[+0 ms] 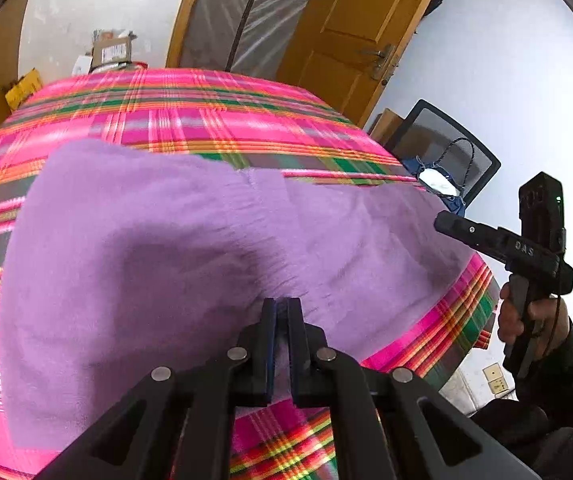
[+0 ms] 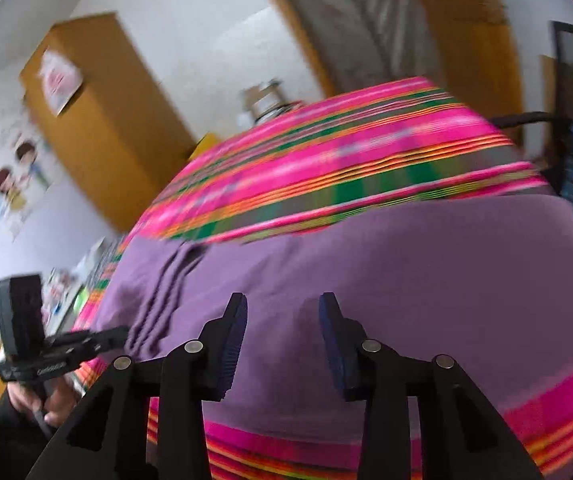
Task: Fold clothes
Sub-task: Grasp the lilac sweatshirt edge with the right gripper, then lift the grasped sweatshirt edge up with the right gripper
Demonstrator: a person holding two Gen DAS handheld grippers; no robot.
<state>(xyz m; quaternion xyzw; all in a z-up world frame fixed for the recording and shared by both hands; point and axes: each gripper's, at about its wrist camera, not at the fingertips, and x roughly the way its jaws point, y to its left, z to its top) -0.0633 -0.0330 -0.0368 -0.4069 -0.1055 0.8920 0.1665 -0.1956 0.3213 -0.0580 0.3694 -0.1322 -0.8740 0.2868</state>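
The left gripper (image 1: 282, 312) pinches the near edge of the purple cloth (image 1: 166, 240), jaws nearly together. The right gripper (image 2: 282, 308) hovers above the same cloth, jaws apart and empty. The cloth lies spread on a pink plaid table cover (image 1: 190, 116).

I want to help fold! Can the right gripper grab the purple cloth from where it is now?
Probably yes. The right gripper is open, with the purple cloth spread flat on the plaid cover right beneath its fingertips and nothing in between. The left gripper already pinches the cloth's near edge, off to the side.
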